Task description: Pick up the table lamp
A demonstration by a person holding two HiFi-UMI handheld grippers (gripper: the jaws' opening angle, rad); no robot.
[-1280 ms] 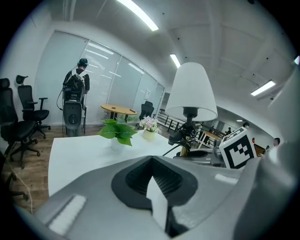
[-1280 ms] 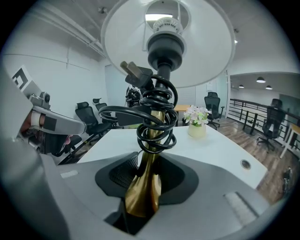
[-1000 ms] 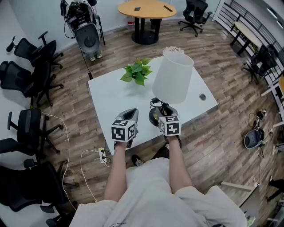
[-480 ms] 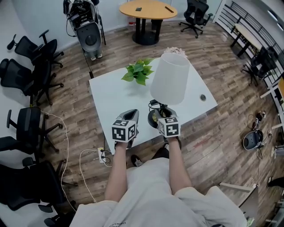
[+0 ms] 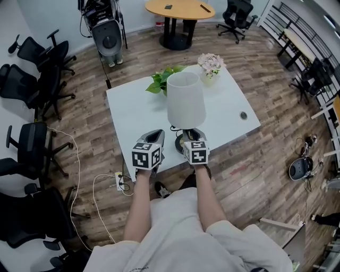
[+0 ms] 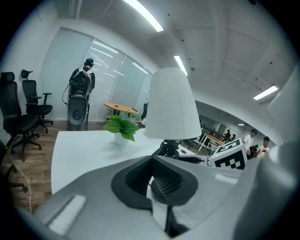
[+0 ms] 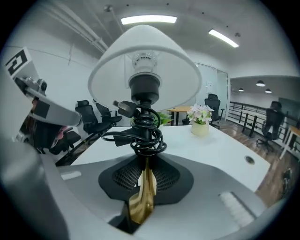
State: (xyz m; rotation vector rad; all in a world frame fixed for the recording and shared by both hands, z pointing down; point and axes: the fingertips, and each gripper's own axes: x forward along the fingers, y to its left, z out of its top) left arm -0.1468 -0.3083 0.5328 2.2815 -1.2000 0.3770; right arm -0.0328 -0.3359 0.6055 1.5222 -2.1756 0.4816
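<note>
The table lamp has a white shade [image 5: 186, 101], a gold stem [image 7: 145, 185] and a black cord [image 7: 143, 133] wound round the stem under the bulb socket. It stands near the front edge of the white table [image 5: 133, 111]. My right gripper [image 5: 192, 137] has just been closing its jaws, and they now press on the gold stem low down, just above the lamp's foot. My left gripper [image 5: 154, 137] hovers beside it on the left, apart from the lamp, with its jaws together and nothing in them. The left gripper view shows the shade [image 6: 171, 108] ahead to the right.
A potted green plant [image 5: 162, 79] and a vase of pink flowers [image 5: 211, 64] stand at the table's far side. A cable grommet [image 5: 243, 115] sits at its right. Black office chairs [image 5: 32, 143] line the left, and a round wooden table [image 5: 179, 9] stands beyond.
The lamp shade has swung from leaning right to standing nearly upright, further left, uncovering the flowers behind it. My right gripper has shifted slightly left at the lamp's foot. The left gripper has kept still.
</note>
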